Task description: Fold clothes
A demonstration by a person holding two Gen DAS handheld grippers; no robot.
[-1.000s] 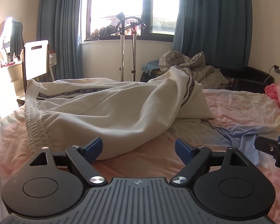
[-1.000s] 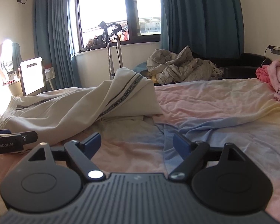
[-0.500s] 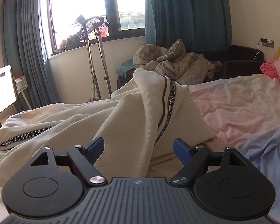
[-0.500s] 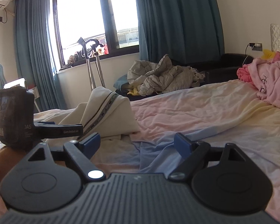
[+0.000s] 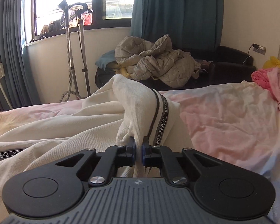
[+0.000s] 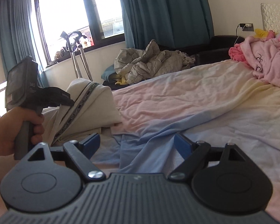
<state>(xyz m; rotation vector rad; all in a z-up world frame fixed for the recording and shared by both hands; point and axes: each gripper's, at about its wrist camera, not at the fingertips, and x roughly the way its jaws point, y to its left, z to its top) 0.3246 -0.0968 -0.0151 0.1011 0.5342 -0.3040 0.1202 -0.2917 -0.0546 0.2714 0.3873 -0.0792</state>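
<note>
Cream ribbed trousers (image 5: 65, 128) with a dark "NOT-SIMPLE" side stripe lie crumpled across the bed. My left gripper (image 5: 138, 152) is shut on a fold of one trouser leg, which rises in a peak just ahead of the blue pads. In the right wrist view the trousers (image 6: 95, 102) show at the left, with the left gripper's body (image 6: 52, 98) held in a hand against them. My right gripper (image 6: 137, 142) is open and empty, low over the bed sheet.
The bed sheet (image 6: 186, 100) is pink, yellow and blue, and wrinkled. A pink blanket (image 6: 267, 61) lies at the far right. Beyond the bed are a heap of grey quilted bedding (image 5: 155, 61), a garment steamer stand (image 5: 72, 56), a black sofa and blue curtains.
My left gripper moved forward to the raised trouser leg and shut on its fold. My right gripper stayed open and shifted right, with the view turning toward the pink blanket.
</note>
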